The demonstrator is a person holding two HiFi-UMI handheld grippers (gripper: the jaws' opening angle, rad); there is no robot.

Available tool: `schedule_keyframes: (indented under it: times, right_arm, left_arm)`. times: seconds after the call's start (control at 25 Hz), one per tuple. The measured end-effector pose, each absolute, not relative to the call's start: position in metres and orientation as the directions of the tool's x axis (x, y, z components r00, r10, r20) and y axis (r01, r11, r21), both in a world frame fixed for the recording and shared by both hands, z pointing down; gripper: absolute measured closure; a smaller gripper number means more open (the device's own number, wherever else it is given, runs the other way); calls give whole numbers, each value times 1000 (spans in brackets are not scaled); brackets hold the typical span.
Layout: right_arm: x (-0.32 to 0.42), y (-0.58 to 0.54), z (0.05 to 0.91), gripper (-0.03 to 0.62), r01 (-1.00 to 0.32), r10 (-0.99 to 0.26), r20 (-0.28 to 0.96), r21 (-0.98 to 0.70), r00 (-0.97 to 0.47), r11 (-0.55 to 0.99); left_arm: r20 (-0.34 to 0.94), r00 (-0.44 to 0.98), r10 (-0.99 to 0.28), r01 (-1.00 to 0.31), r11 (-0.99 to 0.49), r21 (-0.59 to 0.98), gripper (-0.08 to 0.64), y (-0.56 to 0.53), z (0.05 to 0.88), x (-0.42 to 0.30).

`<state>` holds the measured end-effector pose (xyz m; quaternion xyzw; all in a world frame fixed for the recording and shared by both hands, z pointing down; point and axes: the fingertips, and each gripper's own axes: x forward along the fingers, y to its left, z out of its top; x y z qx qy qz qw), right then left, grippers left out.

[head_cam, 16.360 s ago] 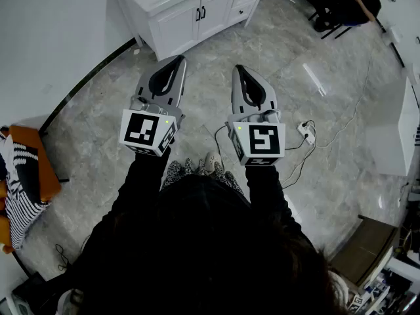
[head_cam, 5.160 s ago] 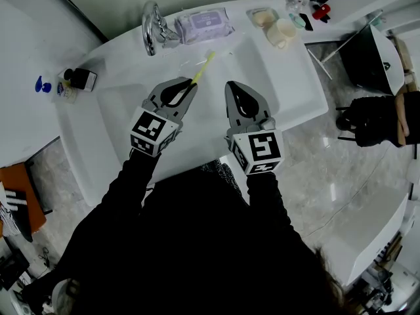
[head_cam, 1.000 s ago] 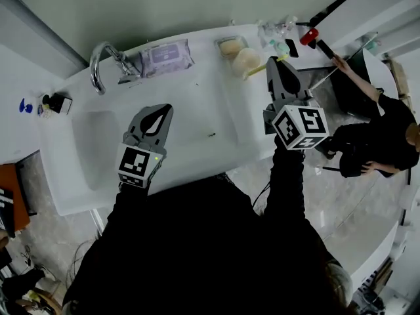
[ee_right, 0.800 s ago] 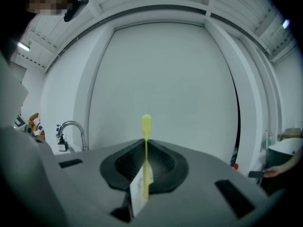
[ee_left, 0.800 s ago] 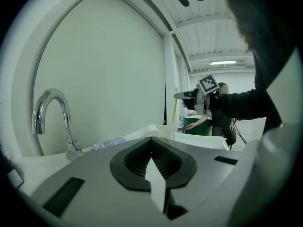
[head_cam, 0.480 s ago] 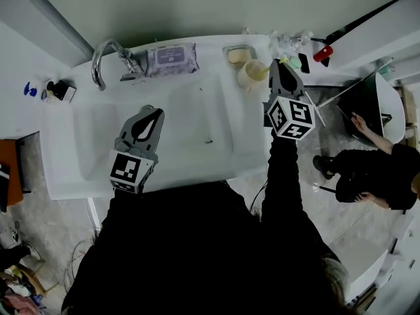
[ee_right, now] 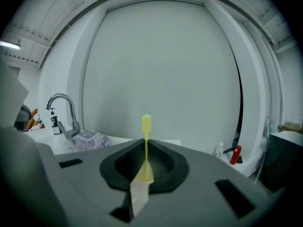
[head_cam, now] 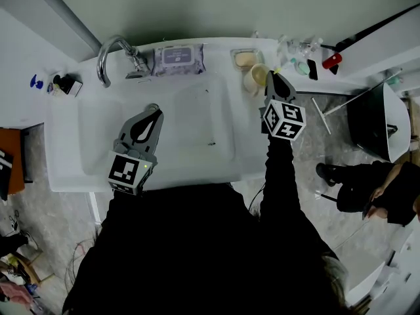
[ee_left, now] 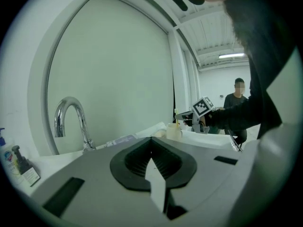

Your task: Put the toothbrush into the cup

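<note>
A white table (head_cam: 241, 151) with a sunken rectangular sink basin (head_cam: 190, 120) in its middle is seen from above. At the far edge of the table a curved chrome tap (head_cam: 108, 54) stands toward the left, a flat lilac pack of wipes (head_cam: 178, 56) lies behind the basin, and a small dish (head_cam: 233, 56) with a pale bar in it is set further right. A cream-coloured round cup (head_cam: 257, 77) stands upright just beside this dish, near the far edge and toward the right end of the table. The right hand-held gripper (head_cam: 270, 77) is held at the cup, its tip at the rim. In the right gripper view its jaws are seen pressed together on a thin yellow plastic toothbrush (ee_right: 146, 141), which is gripped low on its stem and stands upright with its rounded end upward. In the left gripper view the toothbrush is seen directly over the mouth of the cup; whether its lower end is inside cannot be told. The left hand-held gripper (head_cam: 153, 110) is held over the basin, toward the near edge of the table and well apart from the cup. Its jaws are seen fully together in the left gripper view, with nothing between them. A person in dark clothes is seen on the floor beyond the right end of the table.
</note>
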<state>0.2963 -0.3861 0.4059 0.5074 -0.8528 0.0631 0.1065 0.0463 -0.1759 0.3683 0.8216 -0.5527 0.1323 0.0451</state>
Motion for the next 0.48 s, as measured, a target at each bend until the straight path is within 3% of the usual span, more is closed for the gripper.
schedule_keyframes:
  times: [0.48]
  right_arm:
    - [292, -385, 413, 571, -873, -845, 265, 24, -464, 487]
  left_arm:
    - [260, 366, -894, -919, -391, -50, 552, -175, 368, 52]
